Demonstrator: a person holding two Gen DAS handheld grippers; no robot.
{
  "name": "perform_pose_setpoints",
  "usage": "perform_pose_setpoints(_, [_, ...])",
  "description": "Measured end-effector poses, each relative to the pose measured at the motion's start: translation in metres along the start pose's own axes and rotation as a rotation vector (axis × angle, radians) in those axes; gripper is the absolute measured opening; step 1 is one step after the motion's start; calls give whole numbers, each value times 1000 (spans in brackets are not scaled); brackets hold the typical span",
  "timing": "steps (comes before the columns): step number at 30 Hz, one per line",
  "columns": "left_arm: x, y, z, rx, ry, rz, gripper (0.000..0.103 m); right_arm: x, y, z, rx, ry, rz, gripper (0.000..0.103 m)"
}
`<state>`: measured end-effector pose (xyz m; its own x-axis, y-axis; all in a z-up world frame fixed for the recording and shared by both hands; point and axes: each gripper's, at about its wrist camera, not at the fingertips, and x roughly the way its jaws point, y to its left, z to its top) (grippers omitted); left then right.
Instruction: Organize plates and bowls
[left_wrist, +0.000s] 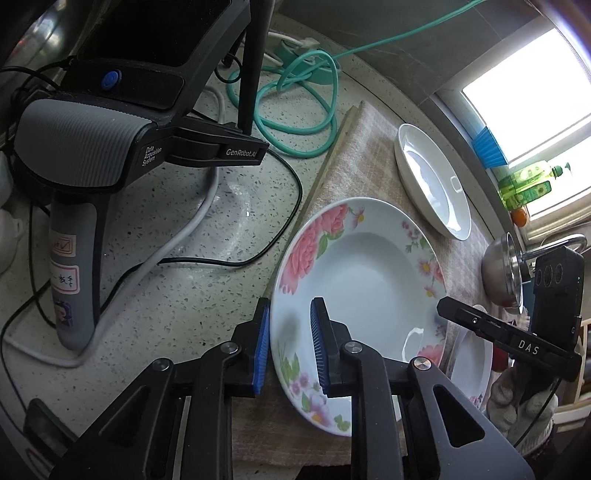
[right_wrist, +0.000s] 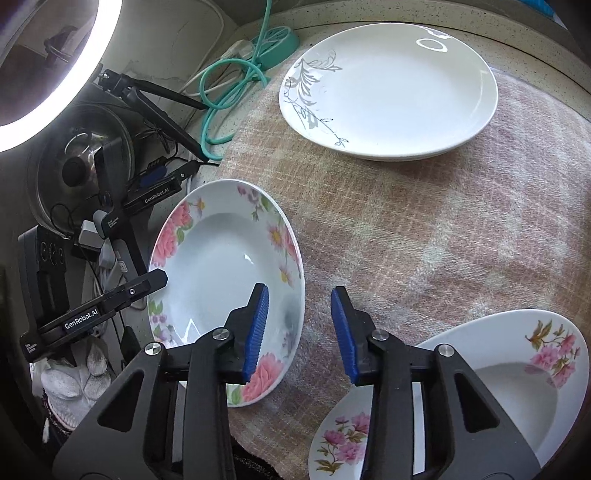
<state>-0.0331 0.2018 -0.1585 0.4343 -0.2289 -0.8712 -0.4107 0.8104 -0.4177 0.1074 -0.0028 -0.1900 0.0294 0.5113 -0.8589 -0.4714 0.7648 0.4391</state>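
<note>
Here the nearest thing in each wrist view is the gripper itself. The left gripper (left_wrist: 290, 345) has its jaws set astride the near-left rim of the pink-flowered plate (left_wrist: 354, 291), one blue pad outside the edge and one over the inner slope. The gap is narrow, but I cannot tell whether the pads already press on the rim.

The right gripper (right_wrist: 301, 332) straddles the opposite rim of the same plate (right_wrist: 225, 266), its left pad above the bowl of the plate and its right pad out over the checked cloth (right_wrist: 424, 229). There is clear space on both sides of the rim, so this one is not gripping yet. Each gripper also shows at the edge of the other's view, held by a gloved hand (right_wrist: 70, 384).

Just beside the right gripper, at the near right, lies a second flowered plate (right_wrist: 517, 369). Farther back on the cloth sits a white plate with a grey leaf pattern (right_wrist: 391, 92), which seems to rest on another one beneath it. A steel bowl (left_wrist: 500, 273) stands at the right edge of the left view.

As for progress, the plates are spread apart over the table (left_wrist: 177, 258), so stacking looks barely begun; the two flowered plates and the bowl remain to be gathered.
</note>
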Motion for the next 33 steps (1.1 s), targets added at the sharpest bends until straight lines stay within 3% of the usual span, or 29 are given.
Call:
perform_pose_setpoints(4, [2, 2, 1, -4, 4, -1, 15, 4, -2, 1, 6, 11, 3, 18])
perform_pose_setpoints(7, [1, 3, 0, -1, 6, -5, 15, 5, 0, 1, -3, 16, 8, 14])
perform_pose_setpoints(20, [0, -2, 0, 16, 3, 4, 15, 1, 5, -3, -15, 4, -25, 14])
perform_pose_setpoints(33, [-23, -31, 0, 78, -43, -19, 15, -39, -4, -15, 8, -45, -5, 14])
